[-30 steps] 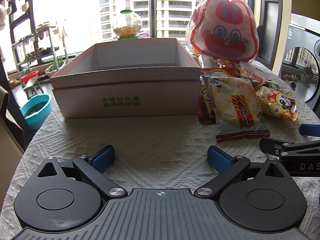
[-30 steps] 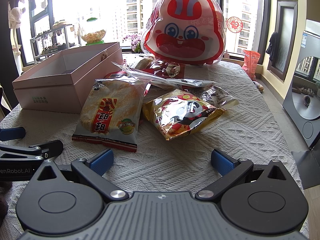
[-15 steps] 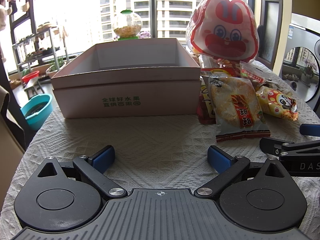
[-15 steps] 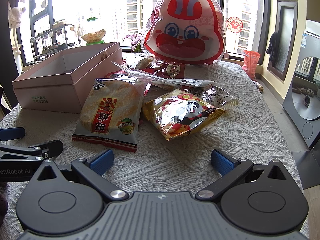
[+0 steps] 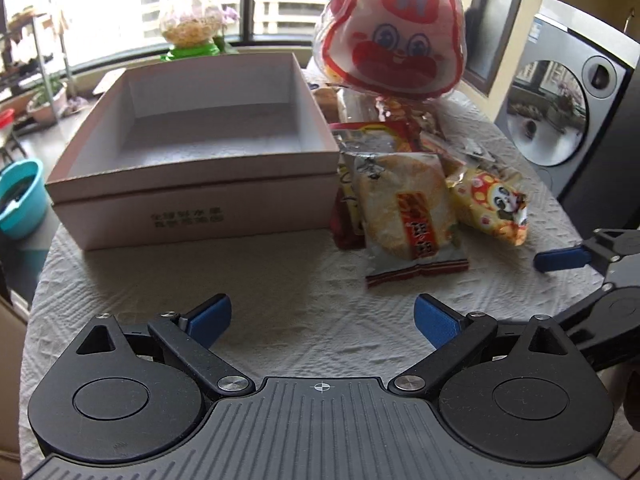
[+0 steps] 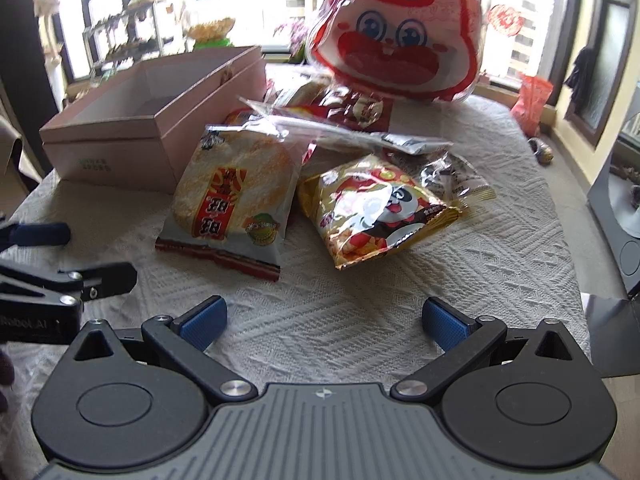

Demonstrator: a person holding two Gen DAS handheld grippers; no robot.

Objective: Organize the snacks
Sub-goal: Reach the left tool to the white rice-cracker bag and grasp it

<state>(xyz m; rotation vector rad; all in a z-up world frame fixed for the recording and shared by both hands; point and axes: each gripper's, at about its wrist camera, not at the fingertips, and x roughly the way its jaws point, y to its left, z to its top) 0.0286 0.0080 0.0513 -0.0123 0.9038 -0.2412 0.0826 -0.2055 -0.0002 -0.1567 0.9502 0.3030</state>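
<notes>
An empty pink box (image 5: 192,184) stands on the white cloth, also in the right wrist view (image 6: 132,148). To its right lie a rice-cracker pack (image 5: 404,212) (image 6: 236,196), a yellow panda snack bag (image 5: 488,204) (image 6: 376,212) and more packets under a big red rabbit-face bag (image 5: 392,32) (image 6: 396,32). My left gripper (image 5: 322,318) is open and empty, above the cloth in front of the box. My right gripper (image 6: 324,320) is open and empty, short of the cracker pack and panda bag.
A candy jar with a green base (image 5: 192,28) stands behind the box. A washing machine (image 5: 568,120) is at the right, a teal basin (image 5: 18,200) on the floor at the left. The round table's edge (image 6: 568,208) curves at the right.
Both grippers have risen and tilted down, so the box's inside and the snack tops show more. Both stay open; the snacks have not moved.
</notes>
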